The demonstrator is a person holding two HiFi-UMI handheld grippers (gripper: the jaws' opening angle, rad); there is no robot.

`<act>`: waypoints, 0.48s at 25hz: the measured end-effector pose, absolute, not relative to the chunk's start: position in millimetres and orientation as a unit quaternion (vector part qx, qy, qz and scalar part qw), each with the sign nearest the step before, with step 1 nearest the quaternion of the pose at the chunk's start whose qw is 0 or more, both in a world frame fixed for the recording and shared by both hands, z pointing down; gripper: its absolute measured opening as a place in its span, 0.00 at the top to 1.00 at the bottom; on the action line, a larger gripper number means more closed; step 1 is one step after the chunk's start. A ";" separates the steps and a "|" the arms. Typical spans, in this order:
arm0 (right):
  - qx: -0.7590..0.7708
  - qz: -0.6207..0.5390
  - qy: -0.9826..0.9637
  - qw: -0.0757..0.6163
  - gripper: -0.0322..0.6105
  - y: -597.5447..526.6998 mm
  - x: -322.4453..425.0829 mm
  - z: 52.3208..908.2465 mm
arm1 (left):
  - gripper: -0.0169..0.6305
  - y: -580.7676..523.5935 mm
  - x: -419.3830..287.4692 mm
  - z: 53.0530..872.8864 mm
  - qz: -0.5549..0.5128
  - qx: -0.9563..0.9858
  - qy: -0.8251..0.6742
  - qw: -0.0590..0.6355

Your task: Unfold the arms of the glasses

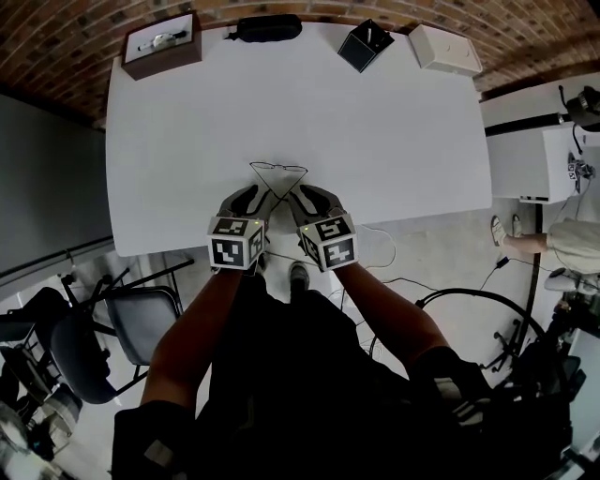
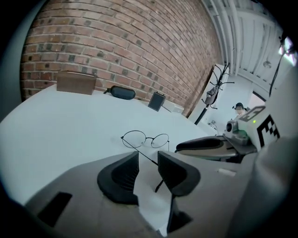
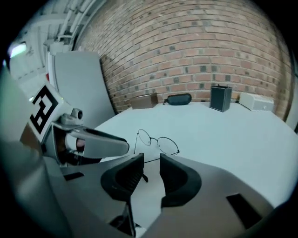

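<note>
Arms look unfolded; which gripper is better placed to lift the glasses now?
Left, slightly: a temple of the thin black wire-rimmed round glasses runs lengthwise between the open fingers of the left gripper; only a temple end crosses between those of the right gripper, also open.

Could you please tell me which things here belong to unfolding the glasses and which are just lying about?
In the job: glasses, left gripper, right gripper, each gripper's jaws apart around one arm.

Lying about, at the far edge of the table: brown box, black case, black container, white box.
</note>
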State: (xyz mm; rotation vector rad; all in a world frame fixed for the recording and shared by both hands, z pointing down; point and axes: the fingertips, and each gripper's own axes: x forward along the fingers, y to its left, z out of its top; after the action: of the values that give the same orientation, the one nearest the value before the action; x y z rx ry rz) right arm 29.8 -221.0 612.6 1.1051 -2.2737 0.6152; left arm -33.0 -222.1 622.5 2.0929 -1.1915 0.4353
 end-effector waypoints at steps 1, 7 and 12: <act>0.424 0.247 -0.833 0.255 0.84 -222.4 30.7 610.6 | 0.78 -223.5 -30.8 621.7 0.166 0.802 -0.459 0.344; 0.476 0.309 -0.789 0.234 0.77 -231.7 25.2 608.8 | 0.78 -241.7 -35.7 623.2 0.142 0.770 -0.489 0.385; 0.503 0.348 -0.757 0.230 0.75 -230.8 29.8 620.8 | 0.78 -243.4 -31.9 632.1 0.154 0.767 -0.488 0.387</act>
State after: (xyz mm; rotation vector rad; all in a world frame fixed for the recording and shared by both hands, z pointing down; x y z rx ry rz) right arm 29.8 -230.8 620.8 1.3847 -2.0821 0.9580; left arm -31.9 -243.4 632.1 1.9526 -1.2414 0.3922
